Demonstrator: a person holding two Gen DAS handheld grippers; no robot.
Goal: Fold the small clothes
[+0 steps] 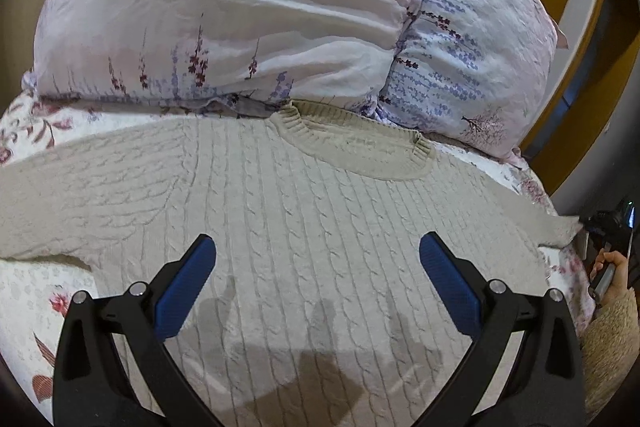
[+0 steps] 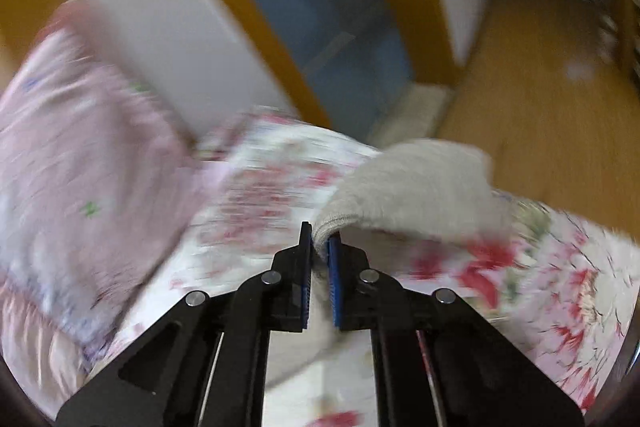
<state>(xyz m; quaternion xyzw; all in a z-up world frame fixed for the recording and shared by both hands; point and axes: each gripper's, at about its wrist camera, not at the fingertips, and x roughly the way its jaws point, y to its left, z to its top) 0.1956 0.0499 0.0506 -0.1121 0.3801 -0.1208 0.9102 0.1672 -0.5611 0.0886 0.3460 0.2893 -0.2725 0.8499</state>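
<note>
Right claw (image 2: 320, 247), blurred sweater cuff (image 2: 408, 187)

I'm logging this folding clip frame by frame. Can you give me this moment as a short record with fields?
garment: cream cable-knit sweater, spread flat, neckline toward the pillow
surface: floral bedsheet
behind garment: pillow
left gripper: open, above the sweater body, holding nothing
right gripper: shut on a sleeve cuff, lifted off the sheet
image quality: right wrist view motion-blurred
fold state: no fold visible yet
</note>
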